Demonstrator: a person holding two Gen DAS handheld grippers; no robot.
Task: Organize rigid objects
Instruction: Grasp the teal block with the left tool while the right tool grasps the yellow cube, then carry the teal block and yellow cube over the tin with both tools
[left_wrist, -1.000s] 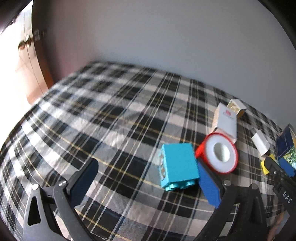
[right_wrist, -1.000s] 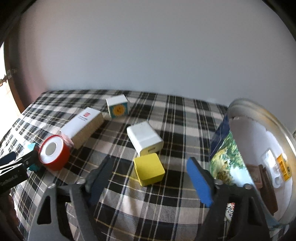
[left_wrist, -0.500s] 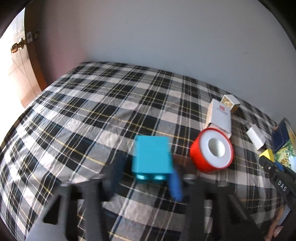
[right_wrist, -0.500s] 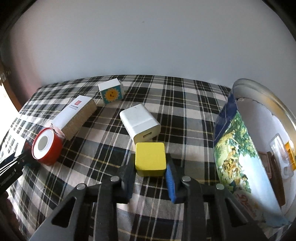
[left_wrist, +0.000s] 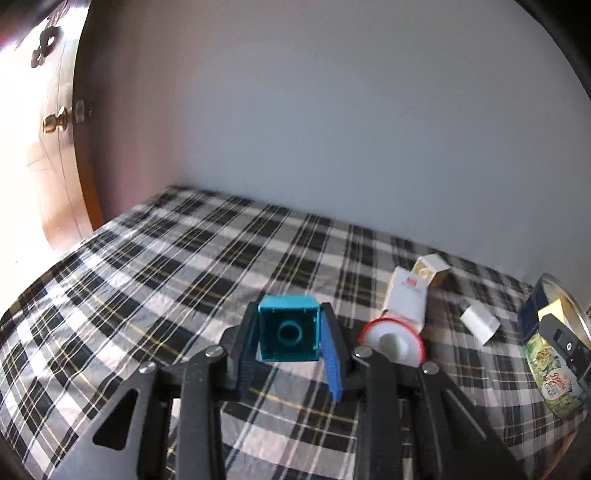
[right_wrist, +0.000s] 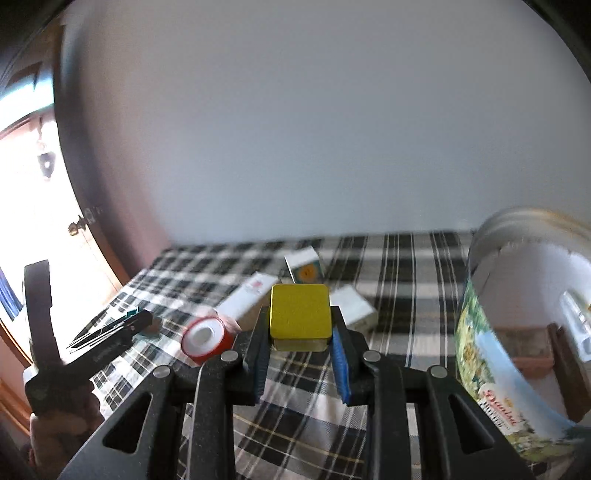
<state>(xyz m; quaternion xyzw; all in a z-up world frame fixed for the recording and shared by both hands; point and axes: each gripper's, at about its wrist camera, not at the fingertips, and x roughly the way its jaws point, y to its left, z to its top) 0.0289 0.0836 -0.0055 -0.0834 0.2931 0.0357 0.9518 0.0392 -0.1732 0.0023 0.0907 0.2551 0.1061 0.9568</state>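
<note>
Yellow block (right_wrist: 299, 312) in right claw (right_wrist: 300, 345)

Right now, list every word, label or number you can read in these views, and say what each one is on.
"Danish", red script, partly legible: on the round tin.
Smaller lines beneath that script: too small and blurred to read.
Red mark on the long white box: too small to read.
Sun picture on the small box: no text legible.
White lettering on the left gripper's body, in the right wrist view: blurred, unreadable.
</note>
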